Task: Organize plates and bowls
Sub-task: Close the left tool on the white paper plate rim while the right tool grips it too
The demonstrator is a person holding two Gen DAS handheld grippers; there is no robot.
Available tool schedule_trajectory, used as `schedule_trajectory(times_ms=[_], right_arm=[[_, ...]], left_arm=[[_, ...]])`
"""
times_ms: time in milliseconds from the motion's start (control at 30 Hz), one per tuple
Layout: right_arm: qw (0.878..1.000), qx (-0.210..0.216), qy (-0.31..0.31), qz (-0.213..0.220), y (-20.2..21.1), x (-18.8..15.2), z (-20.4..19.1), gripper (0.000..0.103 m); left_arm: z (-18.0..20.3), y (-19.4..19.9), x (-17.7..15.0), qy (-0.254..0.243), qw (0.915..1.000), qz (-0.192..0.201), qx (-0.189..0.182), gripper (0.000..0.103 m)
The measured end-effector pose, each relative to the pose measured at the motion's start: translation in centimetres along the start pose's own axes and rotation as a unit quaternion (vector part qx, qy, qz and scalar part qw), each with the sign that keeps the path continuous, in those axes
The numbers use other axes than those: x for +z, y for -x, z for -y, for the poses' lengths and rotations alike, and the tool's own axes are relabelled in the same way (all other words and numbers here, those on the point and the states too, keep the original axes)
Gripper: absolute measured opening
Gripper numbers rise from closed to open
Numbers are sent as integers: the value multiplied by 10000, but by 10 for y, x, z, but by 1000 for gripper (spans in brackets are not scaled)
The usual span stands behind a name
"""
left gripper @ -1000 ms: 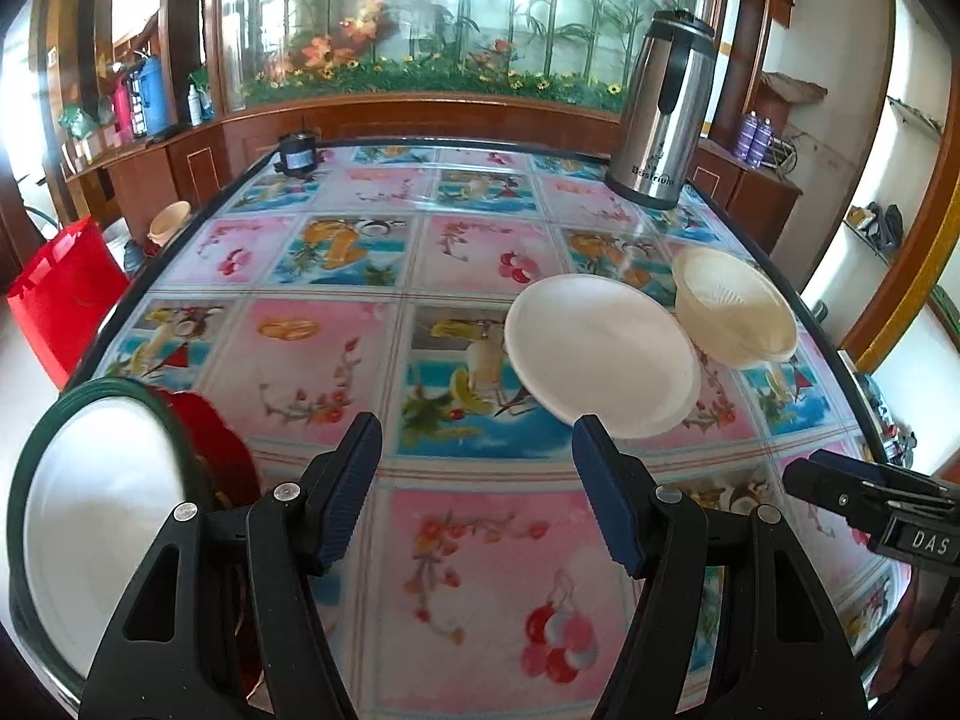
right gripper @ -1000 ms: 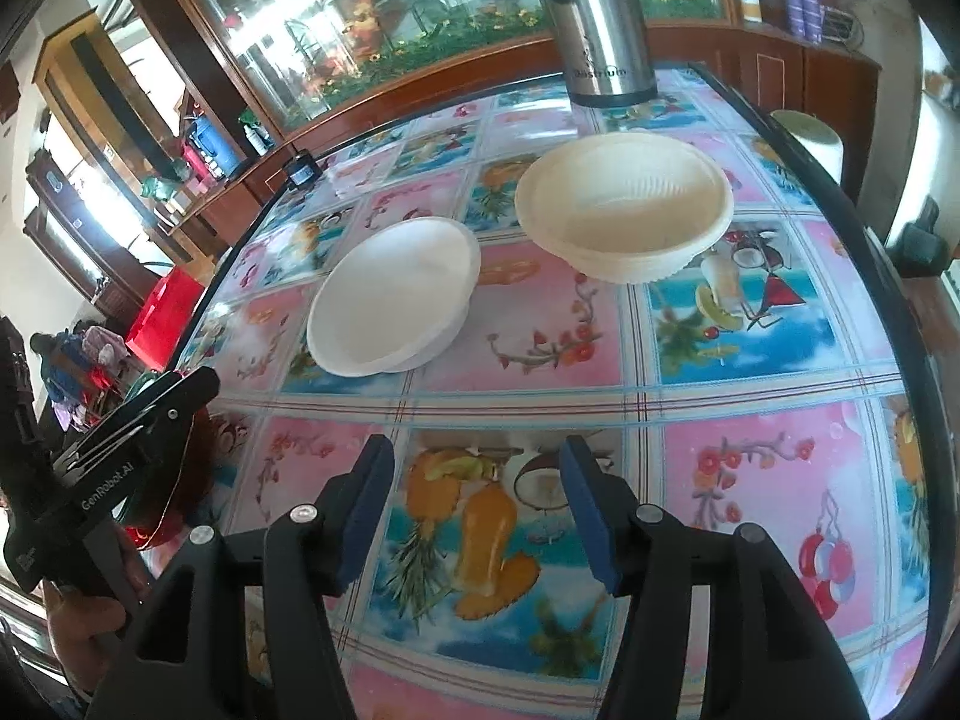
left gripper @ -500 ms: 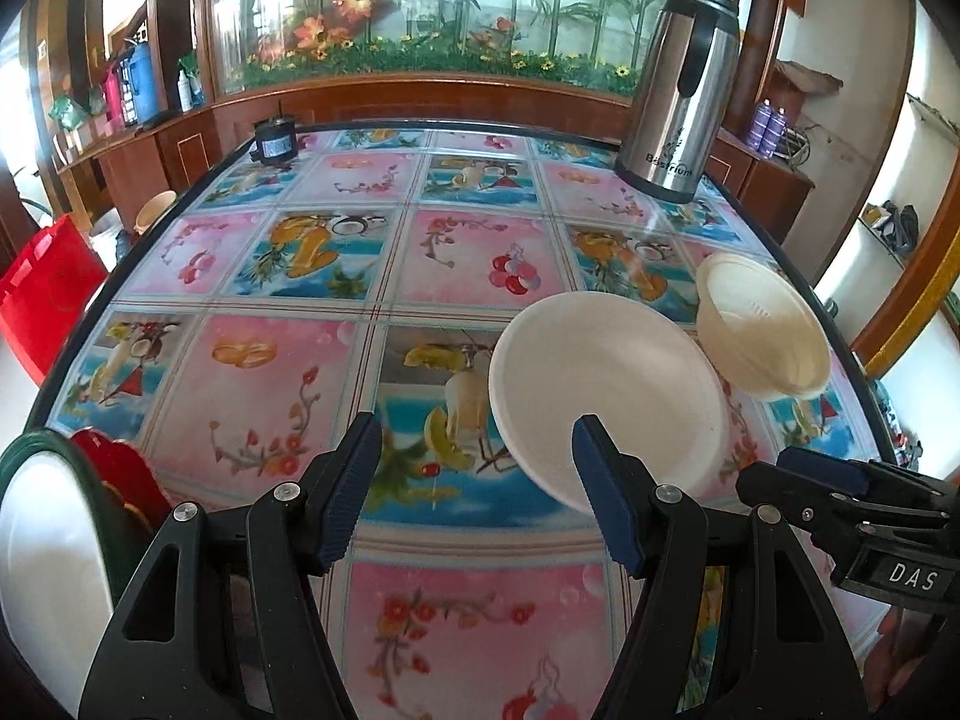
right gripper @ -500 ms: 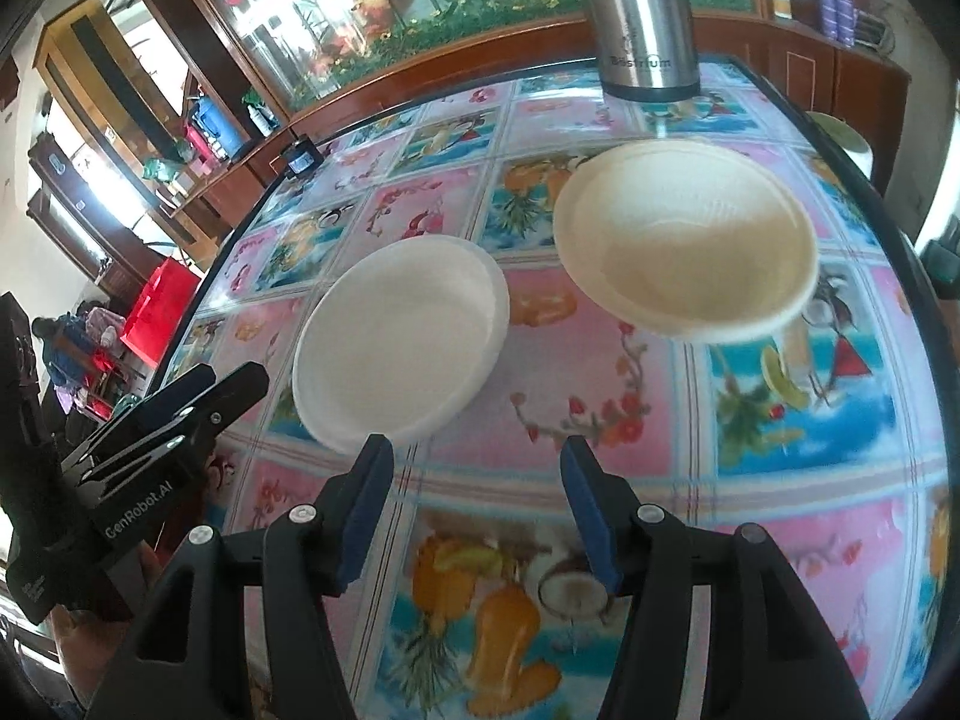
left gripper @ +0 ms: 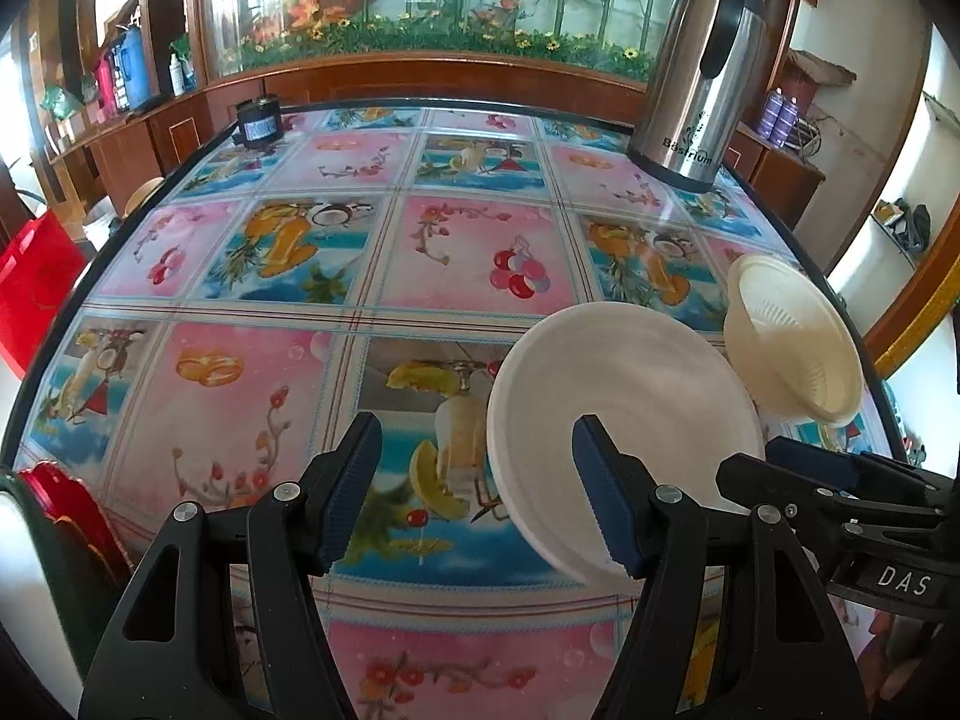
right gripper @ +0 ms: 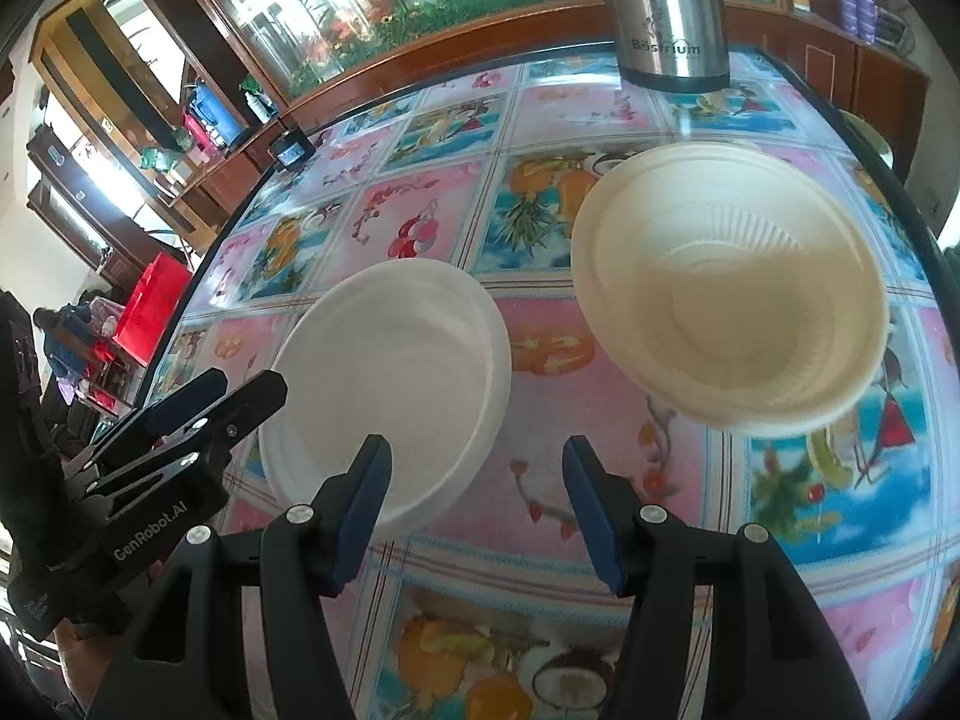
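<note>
Hovering over fruit-print table point(left gripper: 252, 396), both grippers empty, jaws parted. White plate point(left gripper: 630, 414) lying just ahead-right of left gripper point(left gripper: 477, 495), ahead-left of right gripper point(right gripper: 477, 504); left nearer. Cream bowl point(right gripper: 732, 300) sitting beyond plate, right-side.

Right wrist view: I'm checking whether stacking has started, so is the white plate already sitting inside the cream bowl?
No. The white plate lies on the table beside the cream bowl, with tablecloth showing between them.

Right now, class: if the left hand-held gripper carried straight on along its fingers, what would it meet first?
Probably the fruit-print tablecloth, just left of the white plate; the left hand-held gripper is open and empty, though depth is uncertain.
</note>
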State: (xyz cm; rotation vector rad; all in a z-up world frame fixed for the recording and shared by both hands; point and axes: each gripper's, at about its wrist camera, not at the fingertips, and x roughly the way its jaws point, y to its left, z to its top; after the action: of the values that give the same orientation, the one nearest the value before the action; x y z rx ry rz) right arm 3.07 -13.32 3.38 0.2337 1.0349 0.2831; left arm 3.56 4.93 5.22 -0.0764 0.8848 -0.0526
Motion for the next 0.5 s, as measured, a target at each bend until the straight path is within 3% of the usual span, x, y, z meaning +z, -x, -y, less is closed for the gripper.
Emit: schedule_trajectory(times_ms=[267, 400, 467, 500], right_arm=[[9999, -27, 146, 36, -4, 7, 0, 58], [9997, -25, 259, 33, -7, 8, -2, 38], [9994, -58, 335, -9, -10, 7, -3, 29], [9994, -48, 344, -27, -11, 7, -3, 25]], left_arm=[[3, -13, 1, -56, 9999, -160, -12, 67], [3, -16, -1, -103, 9995, -246, -185, 63], [3, -20, -2, -165, 9990, -366, -213, 32], [3, -22, -3, -182, 9988, -400, -201, 28]])
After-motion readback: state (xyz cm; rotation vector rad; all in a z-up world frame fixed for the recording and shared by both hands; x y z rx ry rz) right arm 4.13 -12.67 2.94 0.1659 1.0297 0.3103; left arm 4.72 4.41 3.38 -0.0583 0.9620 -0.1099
